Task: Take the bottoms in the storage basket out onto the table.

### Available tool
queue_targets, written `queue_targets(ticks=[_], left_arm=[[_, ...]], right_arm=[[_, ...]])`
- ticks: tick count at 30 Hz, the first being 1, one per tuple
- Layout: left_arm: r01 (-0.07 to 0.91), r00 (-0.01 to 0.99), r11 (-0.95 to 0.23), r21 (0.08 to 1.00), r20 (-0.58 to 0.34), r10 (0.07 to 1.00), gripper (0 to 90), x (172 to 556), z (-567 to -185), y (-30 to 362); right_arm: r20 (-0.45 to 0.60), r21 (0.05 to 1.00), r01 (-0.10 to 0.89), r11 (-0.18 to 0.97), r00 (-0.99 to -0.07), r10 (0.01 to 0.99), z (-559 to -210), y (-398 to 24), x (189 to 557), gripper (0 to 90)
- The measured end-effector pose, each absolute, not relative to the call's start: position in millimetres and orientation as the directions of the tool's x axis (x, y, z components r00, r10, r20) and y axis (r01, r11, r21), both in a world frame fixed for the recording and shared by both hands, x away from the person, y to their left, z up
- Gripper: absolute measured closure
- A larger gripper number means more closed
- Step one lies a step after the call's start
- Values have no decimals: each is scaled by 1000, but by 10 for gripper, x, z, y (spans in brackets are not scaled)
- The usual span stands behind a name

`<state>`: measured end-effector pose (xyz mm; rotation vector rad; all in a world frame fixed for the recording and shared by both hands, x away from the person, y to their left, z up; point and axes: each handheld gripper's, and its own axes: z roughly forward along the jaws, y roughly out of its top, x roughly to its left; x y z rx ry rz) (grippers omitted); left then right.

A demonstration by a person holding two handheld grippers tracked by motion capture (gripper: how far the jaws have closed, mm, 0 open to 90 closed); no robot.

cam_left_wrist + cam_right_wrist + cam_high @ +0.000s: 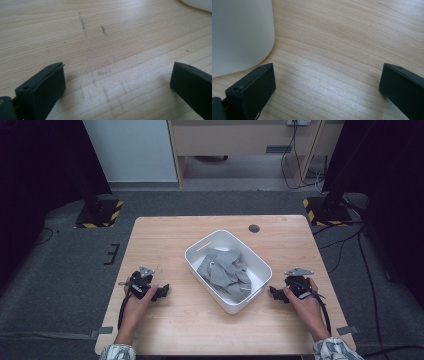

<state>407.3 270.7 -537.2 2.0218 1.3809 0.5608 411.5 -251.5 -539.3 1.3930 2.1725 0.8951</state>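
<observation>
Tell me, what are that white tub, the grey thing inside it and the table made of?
The white tub looks like smooth moulded plastic: even matte walls, rounded corners. The grey thing seems soft knitted fabric, since it lies crumpled in folds. The table shows pale wood grain, possibly laminate, with some dark scuffs.

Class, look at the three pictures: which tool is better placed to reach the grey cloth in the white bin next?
Probably the right tool: it rests open near the white bin, whose wall shows beside it. The left tool, open too, lies farther from the grey cloth.
</observation>
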Motion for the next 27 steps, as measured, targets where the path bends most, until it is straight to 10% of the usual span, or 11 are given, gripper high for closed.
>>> queue_targets(ticks=[16,27], left_arm=[[669,364,-262,696,1,931,0,4061,-5372,2694],[669,366,-263,695,0,930,0,4069,-5371,2689]], right_arm=[[48,714,653,255,-408,912,-5312,-2615,4076,54],[28,786,552,279,-483,875,-4521,-2718,3866,44]])
